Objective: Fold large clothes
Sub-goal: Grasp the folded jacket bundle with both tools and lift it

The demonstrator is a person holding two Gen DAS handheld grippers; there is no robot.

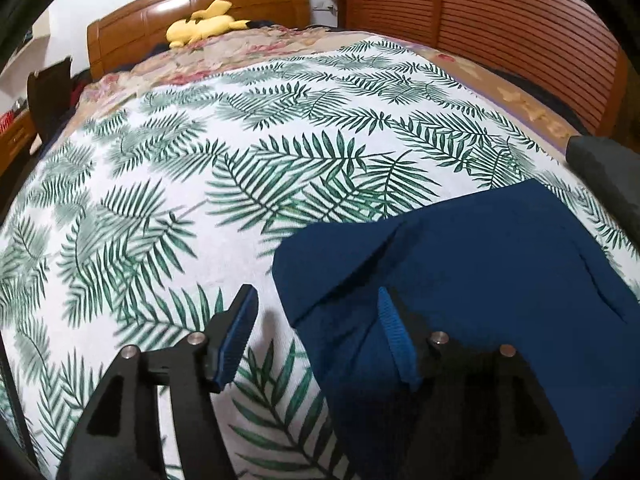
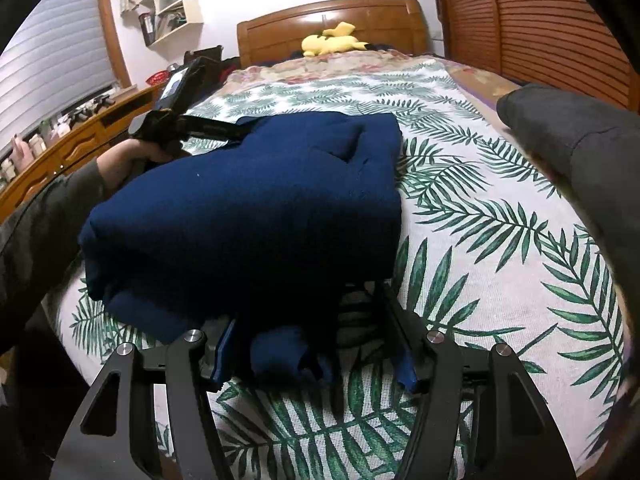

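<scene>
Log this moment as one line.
garment: navy clothing folded on leaf-print bedspread | left tool: open, empty | right tool: open at garment's near edge

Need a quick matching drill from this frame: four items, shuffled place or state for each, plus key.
Items:
1. blue garment
2. yellow plush toy
3. left gripper
4. leaf-print bedspread

Matches:
A. by the wooden headboard
B. spread flat over the bed
C. folded into a bundle
D. jaws apart, astride the garment's edge

Pairs: 1-C, 2-A, 3-D, 4-B
</scene>
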